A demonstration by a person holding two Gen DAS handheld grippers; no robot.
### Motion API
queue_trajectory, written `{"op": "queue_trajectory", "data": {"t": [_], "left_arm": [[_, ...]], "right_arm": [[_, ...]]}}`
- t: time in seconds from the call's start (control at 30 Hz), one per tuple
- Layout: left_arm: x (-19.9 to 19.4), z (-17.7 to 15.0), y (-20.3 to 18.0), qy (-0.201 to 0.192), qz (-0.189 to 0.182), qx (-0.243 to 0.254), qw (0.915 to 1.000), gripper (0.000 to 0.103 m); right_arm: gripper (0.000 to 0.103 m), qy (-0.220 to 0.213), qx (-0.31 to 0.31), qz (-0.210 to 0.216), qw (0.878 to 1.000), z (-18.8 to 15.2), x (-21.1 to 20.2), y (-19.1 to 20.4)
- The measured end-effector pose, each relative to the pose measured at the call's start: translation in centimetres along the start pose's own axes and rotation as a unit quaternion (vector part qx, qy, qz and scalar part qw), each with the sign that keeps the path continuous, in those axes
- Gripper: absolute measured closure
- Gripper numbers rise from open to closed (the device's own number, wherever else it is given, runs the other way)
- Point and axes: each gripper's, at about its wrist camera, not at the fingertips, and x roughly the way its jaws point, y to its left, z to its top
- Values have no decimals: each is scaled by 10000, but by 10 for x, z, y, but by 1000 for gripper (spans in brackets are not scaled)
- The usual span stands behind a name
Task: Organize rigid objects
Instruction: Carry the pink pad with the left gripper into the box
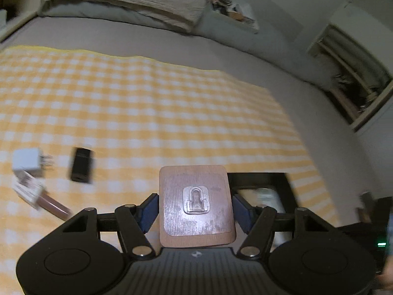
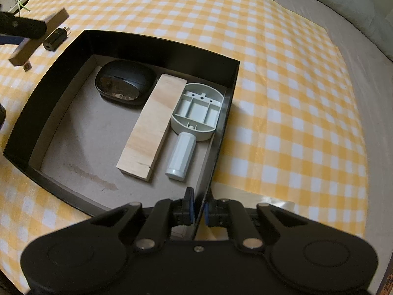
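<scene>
My left gripper (image 1: pixel 196 209) is shut on a square brown wooden plaque (image 1: pixel 196 204) with a clear plastic hook on its face, held up above the cloth. From the right wrist view the plaque (image 2: pixel 24 51) shows edge-on at the far left. My right gripper (image 2: pixel 200 211) is shut on the near right wall of a black box (image 2: pixel 157 46). Inside the box lie a black mouse (image 2: pixel 125 83), a pale wooden block (image 2: pixel 152 125) and a grey-green plastic handled part (image 2: pixel 196 113). Its left half shows bare floor.
A yellow checked cloth (image 1: pixel 147 103) covers the bed. On it, left of the plaque, lie a white charger (image 1: pixel 27 162), a black charger (image 1: pixel 81 164) and a white-and-brown piece (image 1: pixel 34 194). Grey bedding (image 1: pixel 122 2) and shelves (image 1: pixel 353 78) lie beyond.
</scene>
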Motion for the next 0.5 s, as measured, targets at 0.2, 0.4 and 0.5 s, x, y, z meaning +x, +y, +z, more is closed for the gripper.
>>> {"op": "queue_trajectory", "data": {"t": [0.2, 0.4, 0.5], "left_arm": [[5, -20, -47, 298, -753, -182, 9965, 38], [43, -45, -87, 915, -702, 194, 9931, 38], [65, -52, -94, 1089, -282, 458, 9926, 38]], "right_arm": [[94, -1, -7, -6, 10000, 0, 0, 1], [94, -1, -5, -7, 10000, 0, 0, 1], [94, -3, -3, -10, 10000, 0, 0, 1]]}}
